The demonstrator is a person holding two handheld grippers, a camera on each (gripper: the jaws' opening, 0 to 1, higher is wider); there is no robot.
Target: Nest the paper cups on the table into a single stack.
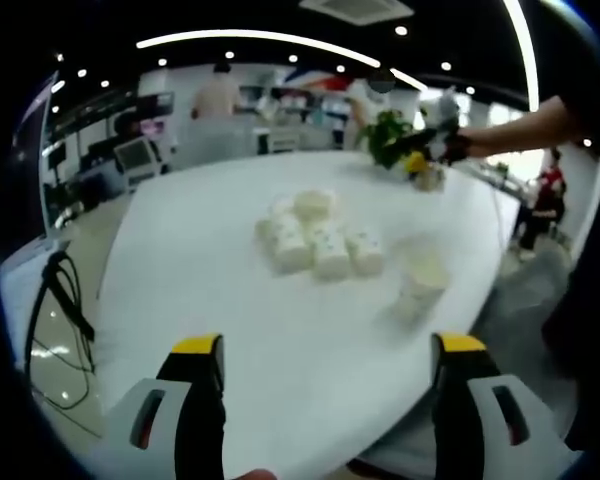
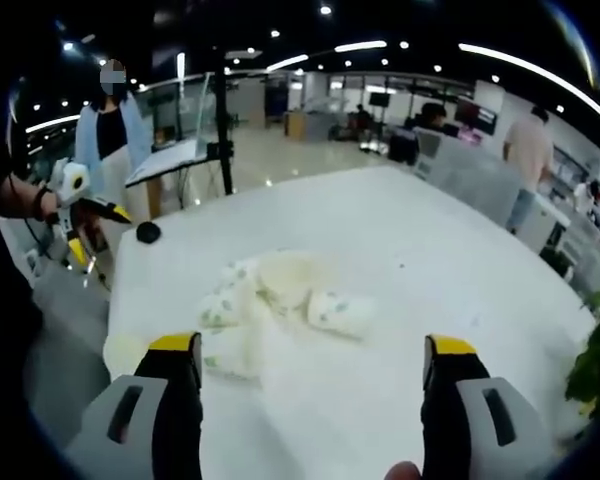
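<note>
**Stacking not yet begun: cups lie loose in a cluster mid-desk**

As far as these views show, nothing of the job is done. The paper cups [image 1: 320, 240] lie in a loose huddle near the middle of the white desk [image 1: 200, 270], most of them on their sides and touching one another, pale with small green specks. One more cup [image 1: 423, 275] sits apart from the group, nearer the desk edge; the left gripper view is soft there, so whether it is a single cup or two already nested I cannot tell. In the right gripper view the same cluster [image 2: 280, 305] is blurred into one pale heap, so no firm count is possible.

The left claw [image 1: 328, 365] stands wide and holds nothing, short of the cups. The right claw [image 2: 312, 365] is likewise spread wide and empty, facing the heap from the opposite side. Every cup is yet to be picked up and nested.

The desk is large, white and rounded at the corners. A green plant [image 1: 385, 135] stands toward its far edge, and a small dark object [image 2: 148, 232] lies near another. Around it is an open-plan room with a dark ceiling, strip lights and spotlights, a glossy floor, other desks with monitors, and several people standing about.
</note>
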